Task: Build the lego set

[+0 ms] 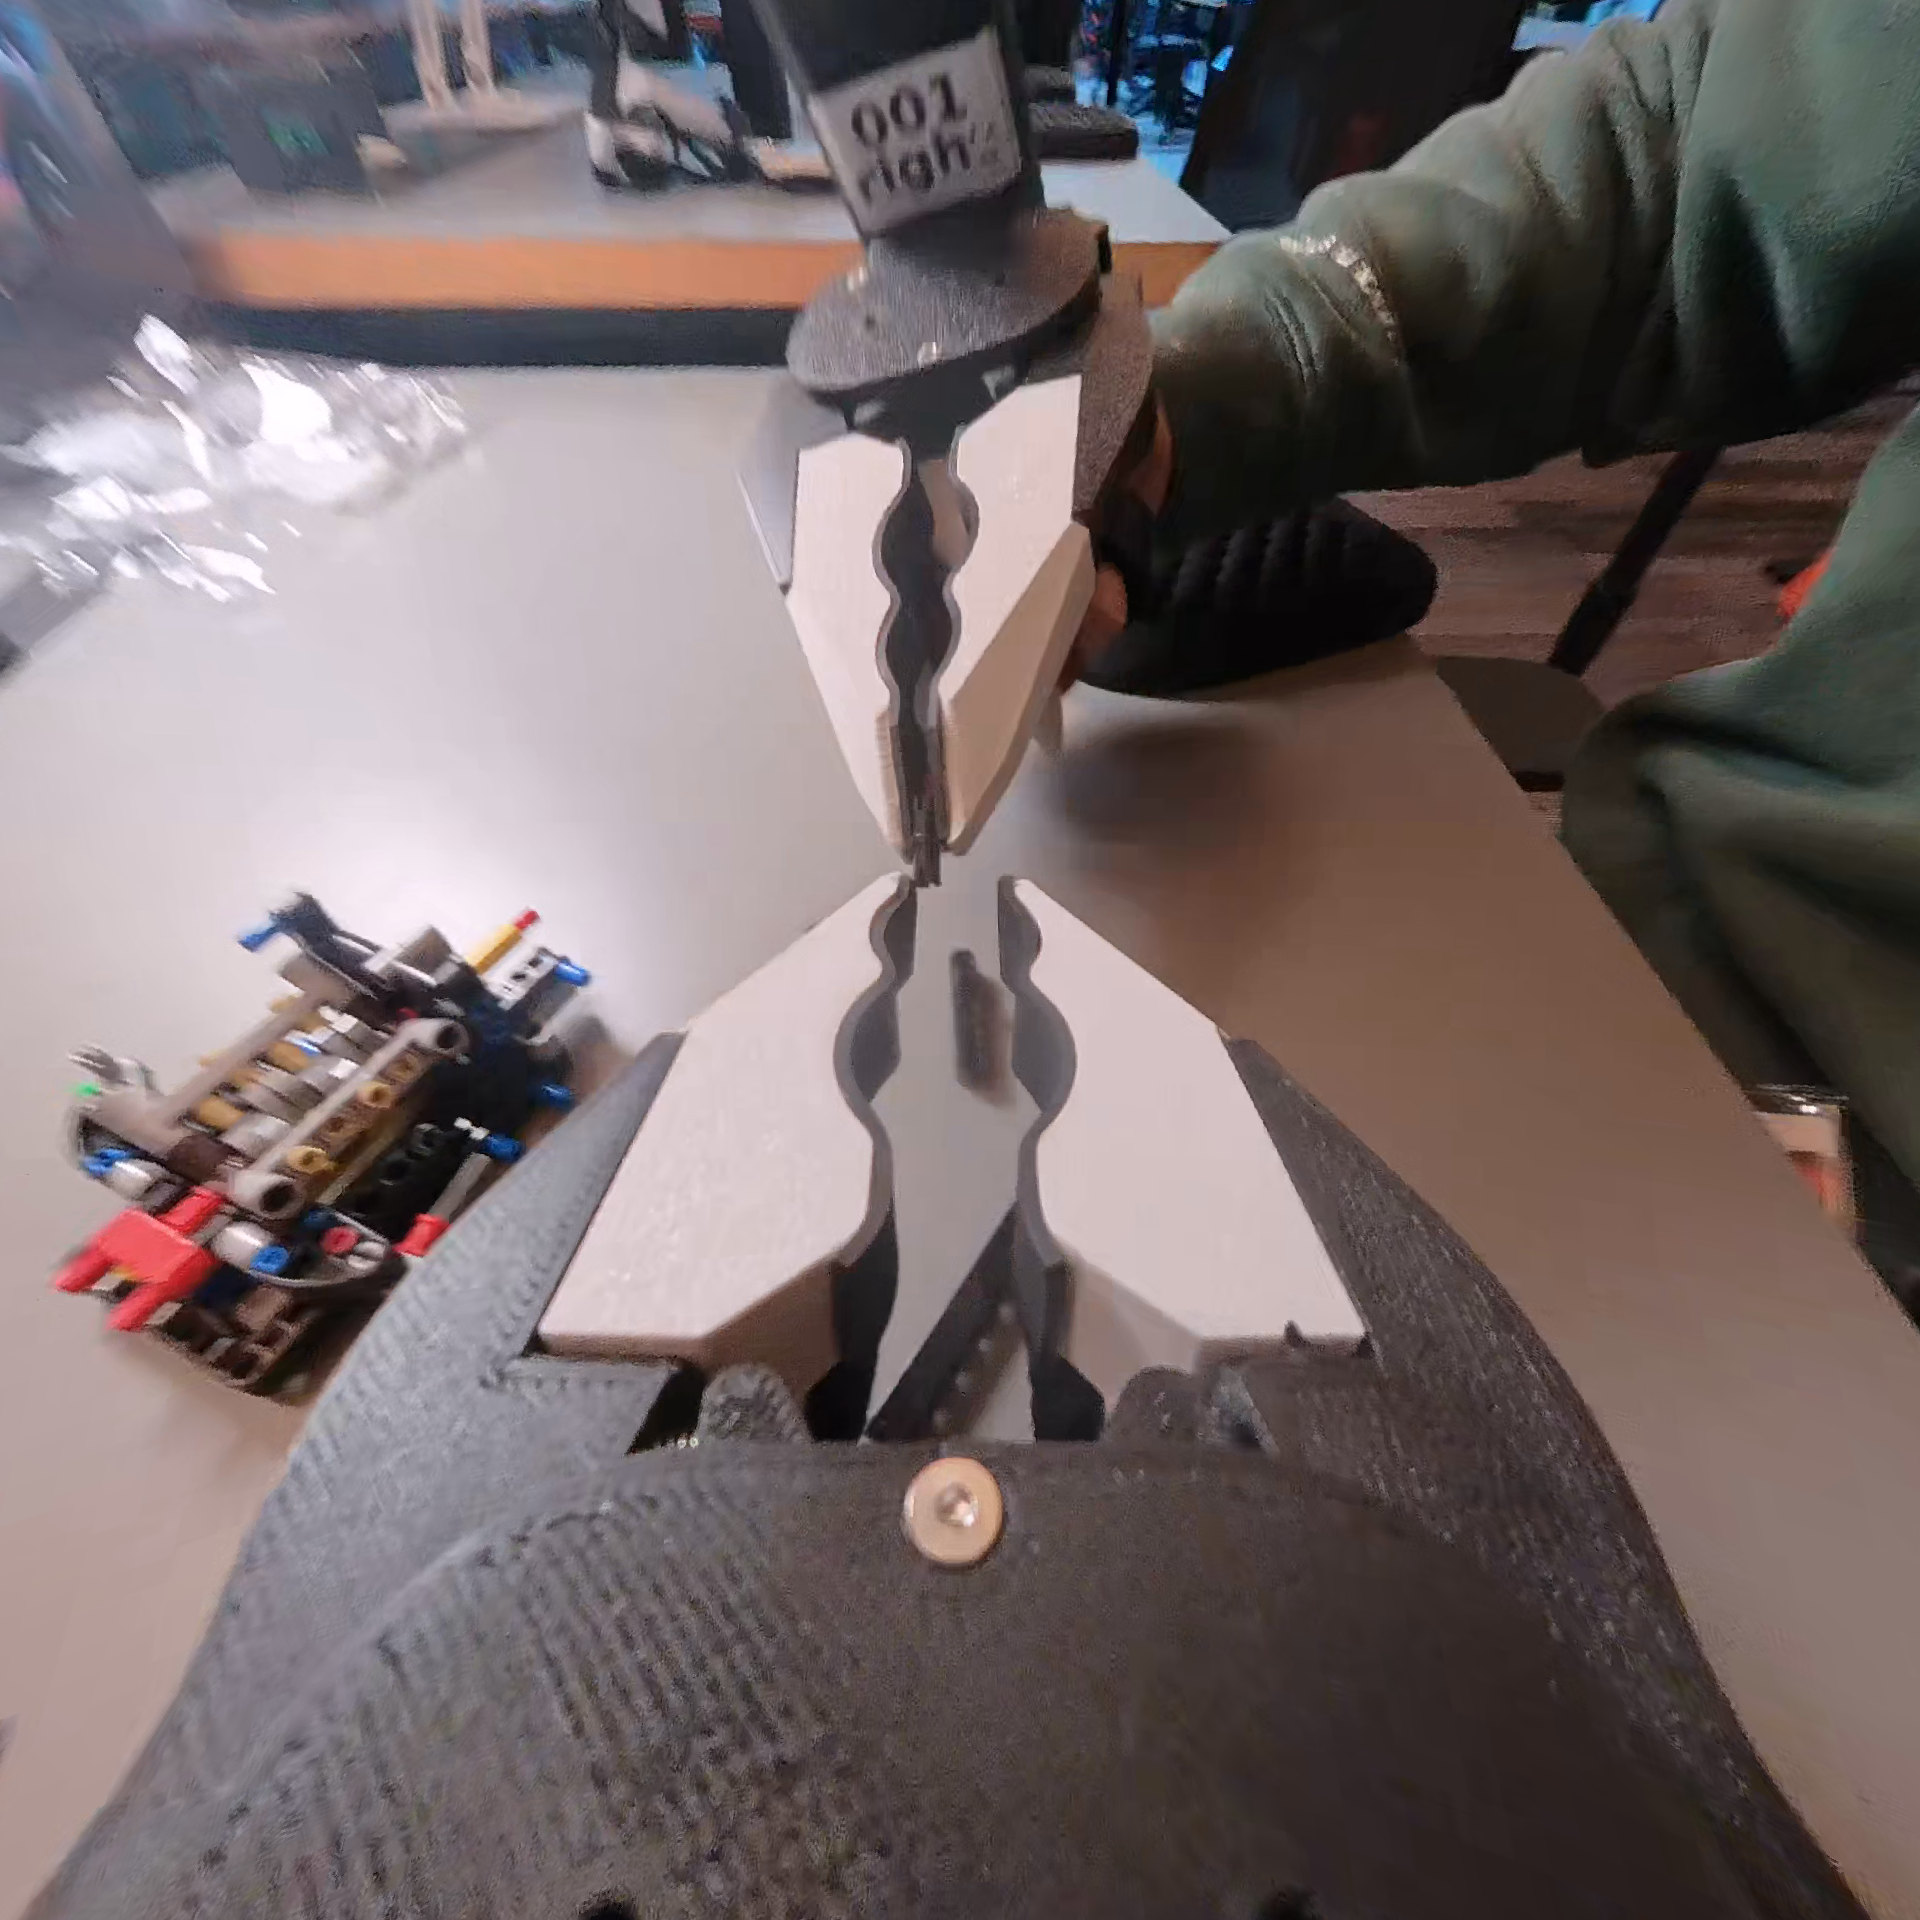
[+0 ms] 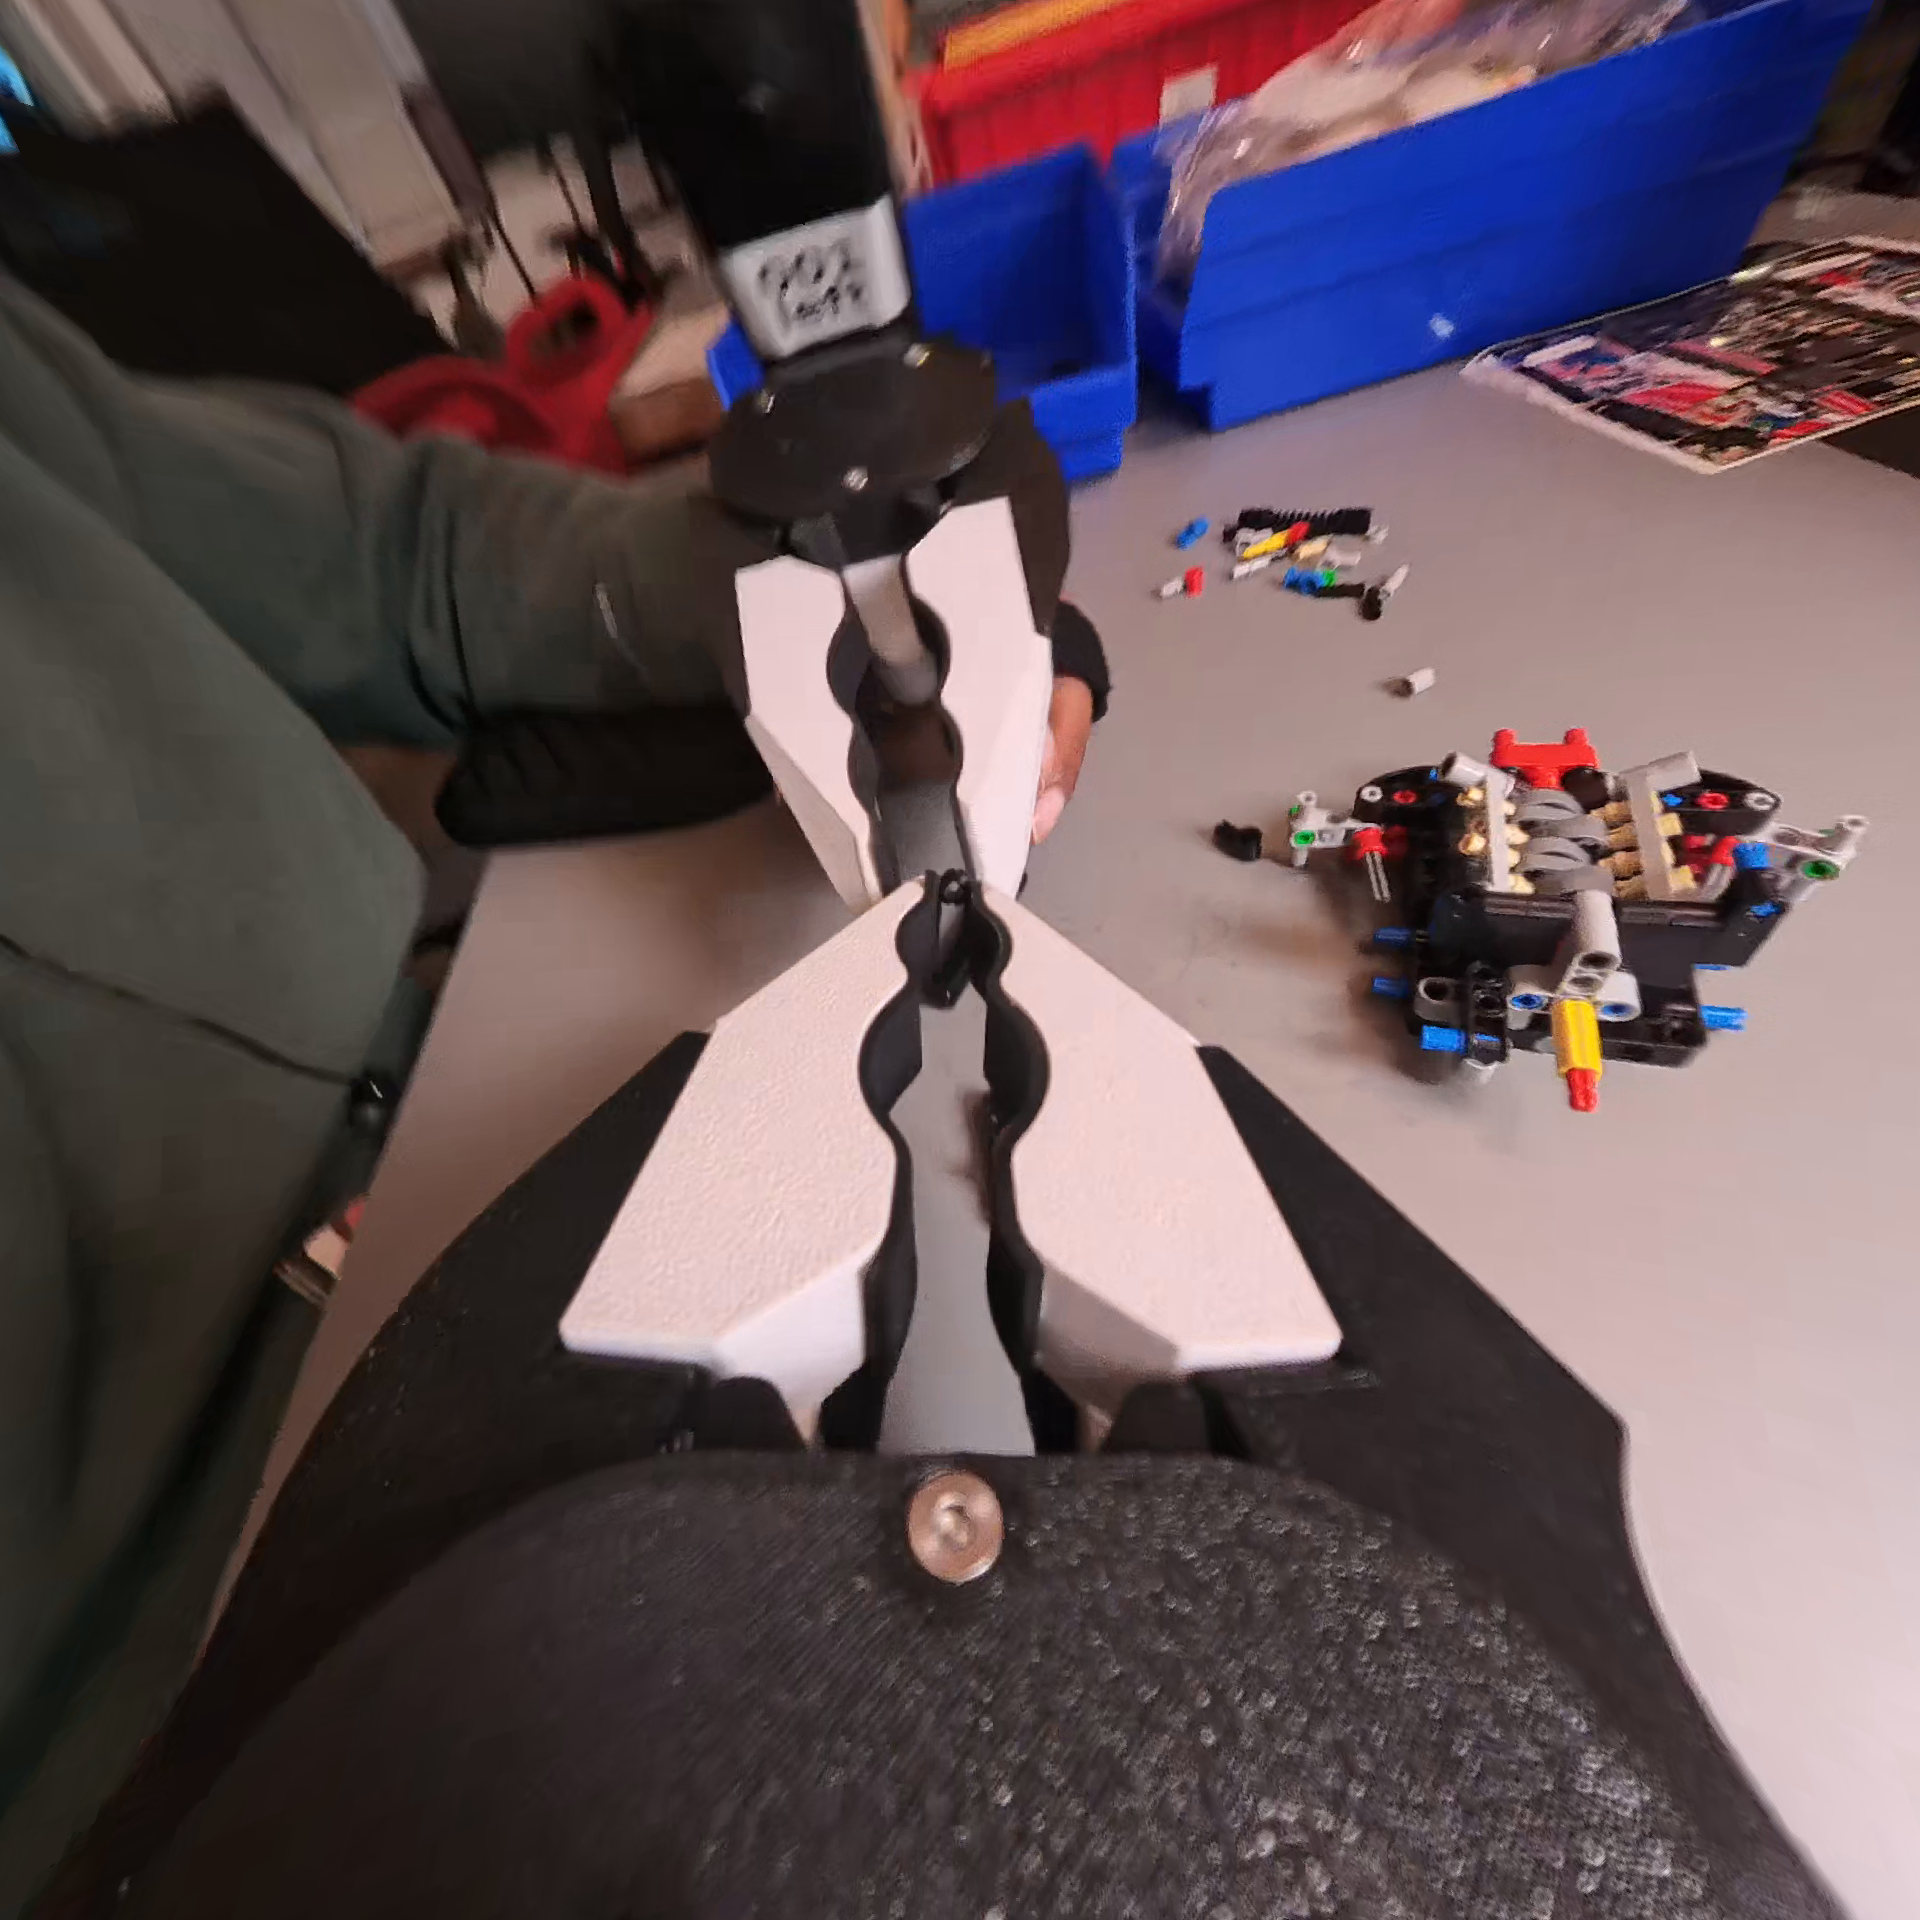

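Observation:
My right gripper (image 2: 951, 896) is shut on a small black lego piece (image 2: 948, 935), held tip to tip against my left gripper. In the left wrist view the right gripper (image 1: 923, 821) points at me with the black piece (image 1: 925, 860) sticking out of its tips. My left gripper (image 1: 954, 888) is open, and the piece sits just at its left fingertip. Another small black pin (image 1: 974, 1023) lies on the table between the left fingers. The part-built lego model (image 1: 312, 1122) sits to the left, and also shows in the right wrist view (image 2: 1558, 904).
Loose small lego pieces (image 2: 1288, 551) lie behind the model, with a black piece (image 2: 1236, 840) and a grey one (image 2: 1413, 683) nearer it. Blue bins (image 2: 1455, 229) and an instruction booklet (image 2: 1714, 353) are at the back. Clear plastic bags (image 1: 208, 468) lie far left. The table edge (image 1: 1507, 779) is close. My left and right fingertips are right by each other. About 7 cm separates my left fingertips from the small black pin (image 1: 974, 1023).

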Tool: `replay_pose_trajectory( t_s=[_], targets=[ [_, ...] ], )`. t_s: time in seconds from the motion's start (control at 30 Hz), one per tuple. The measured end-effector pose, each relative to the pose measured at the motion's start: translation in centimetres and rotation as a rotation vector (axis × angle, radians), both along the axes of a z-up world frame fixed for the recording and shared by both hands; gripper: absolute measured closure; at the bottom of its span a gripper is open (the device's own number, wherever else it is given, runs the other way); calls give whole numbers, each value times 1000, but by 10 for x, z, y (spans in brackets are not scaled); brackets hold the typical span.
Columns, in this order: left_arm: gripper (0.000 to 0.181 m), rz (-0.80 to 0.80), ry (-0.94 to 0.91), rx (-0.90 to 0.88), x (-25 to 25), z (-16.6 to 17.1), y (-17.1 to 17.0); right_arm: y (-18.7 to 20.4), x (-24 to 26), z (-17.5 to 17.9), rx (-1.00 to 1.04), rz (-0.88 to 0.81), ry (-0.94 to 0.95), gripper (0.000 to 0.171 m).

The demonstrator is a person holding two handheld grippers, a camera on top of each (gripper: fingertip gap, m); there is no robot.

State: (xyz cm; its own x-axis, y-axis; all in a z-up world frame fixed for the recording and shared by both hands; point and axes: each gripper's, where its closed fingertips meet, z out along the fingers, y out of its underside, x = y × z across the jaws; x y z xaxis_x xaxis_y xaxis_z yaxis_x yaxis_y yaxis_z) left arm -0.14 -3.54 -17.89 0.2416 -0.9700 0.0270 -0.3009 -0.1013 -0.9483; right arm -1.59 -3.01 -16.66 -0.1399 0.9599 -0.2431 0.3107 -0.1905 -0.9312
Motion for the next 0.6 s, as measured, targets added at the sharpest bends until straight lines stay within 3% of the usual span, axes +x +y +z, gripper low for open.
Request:
replay_pose_trajectory(
  t_s=[0.27, 0.6],
  targets=[
    [170, 96, -74, 178, -8, 26, 11, 6, 1, 20, -217, -71, 163, 168],
    [177, 101, -77, 245, -10, 32, 9, 4, -4, 20, -253, -70, 196, 168]
  ],
)
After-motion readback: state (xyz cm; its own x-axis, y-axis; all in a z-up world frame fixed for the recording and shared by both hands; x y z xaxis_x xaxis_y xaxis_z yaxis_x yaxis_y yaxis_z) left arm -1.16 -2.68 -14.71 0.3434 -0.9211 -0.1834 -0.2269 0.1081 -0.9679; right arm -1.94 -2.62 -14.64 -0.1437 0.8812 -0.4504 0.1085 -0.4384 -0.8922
